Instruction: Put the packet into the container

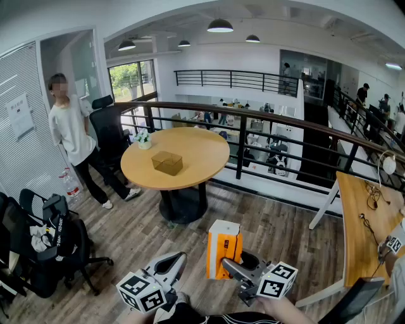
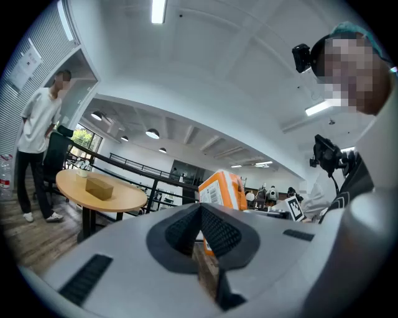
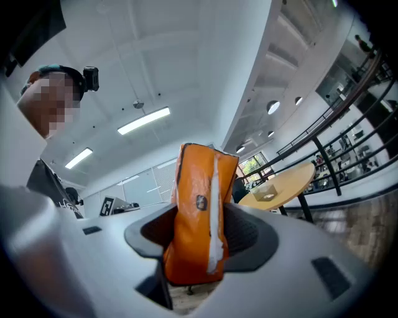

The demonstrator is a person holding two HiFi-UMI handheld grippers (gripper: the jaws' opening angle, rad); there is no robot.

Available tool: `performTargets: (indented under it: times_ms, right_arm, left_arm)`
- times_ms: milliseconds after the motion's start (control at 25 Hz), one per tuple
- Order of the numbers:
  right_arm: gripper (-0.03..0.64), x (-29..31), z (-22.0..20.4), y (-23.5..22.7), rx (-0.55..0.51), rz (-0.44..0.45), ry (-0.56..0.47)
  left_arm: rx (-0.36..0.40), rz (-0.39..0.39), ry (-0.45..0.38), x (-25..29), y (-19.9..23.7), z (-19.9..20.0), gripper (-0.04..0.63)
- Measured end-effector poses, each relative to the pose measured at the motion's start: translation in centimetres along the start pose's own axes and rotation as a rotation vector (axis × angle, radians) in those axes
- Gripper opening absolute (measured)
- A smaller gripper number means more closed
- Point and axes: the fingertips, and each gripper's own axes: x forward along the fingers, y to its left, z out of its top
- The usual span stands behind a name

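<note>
Orange packet (image 1: 223, 248) stands pinched between right gripper (image 3: 199, 245) jaws, left gripper (image 2: 200, 227) jaws pressed together; a slackening pinch may drop it early.

Your head view is bright and evenly lit: pendant lamps (image 1: 219, 26) glow along the top, and daylight enters through the window (image 1: 131, 79) at upper left. Shadows stay soft, with a dim pool under the round table (image 1: 196, 149). The railing (image 1: 285, 120) bows with the wide lens, and the corners fall dark. In your left gripper view a ceiling strip light (image 2: 158, 10) glares at the top edge, and the near foreground at the bottom is blurred. In your right gripper view the orange packet (image 3: 199, 217) is fairly sharp, its lower end shaded. A tube light (image 3: 143, 120) burns white left of centre.
</note>
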Motion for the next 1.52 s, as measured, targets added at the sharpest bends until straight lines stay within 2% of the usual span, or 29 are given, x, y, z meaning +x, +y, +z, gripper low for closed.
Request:
performTargets:
  times_ms: [480, 840, 1120, 1520]
  right_arm:
    - [0.223, 1.6, -0.3, -1.4, -0.009, 0.016, 0.01]
    - [0.224, 4.7, -1.1, -4.2, 0.001, 0.006, 0.043]
    - [0.224, 9.3, -1.4, -7.2, 0.033, -0.014, 0.073]
    - [0.224, 20.2, 0.5, -13.1, 0.077, -0.042, 0.103]
  left_arm:
    - [-0.011, 0.015, -0.001, 0.9, 2.0, -0.7, 0.005]
    - [-0.041, 0.0, 0.002, 3.2, 6.0, -1.4, 0.005]
    - [-0.082, -0.005, 0.018, 5.1, 11.3, -0.9, 0.005]
    - [-0.133, 0.016, 0.085, 9.4, 23.2, 2.0, 0.005]
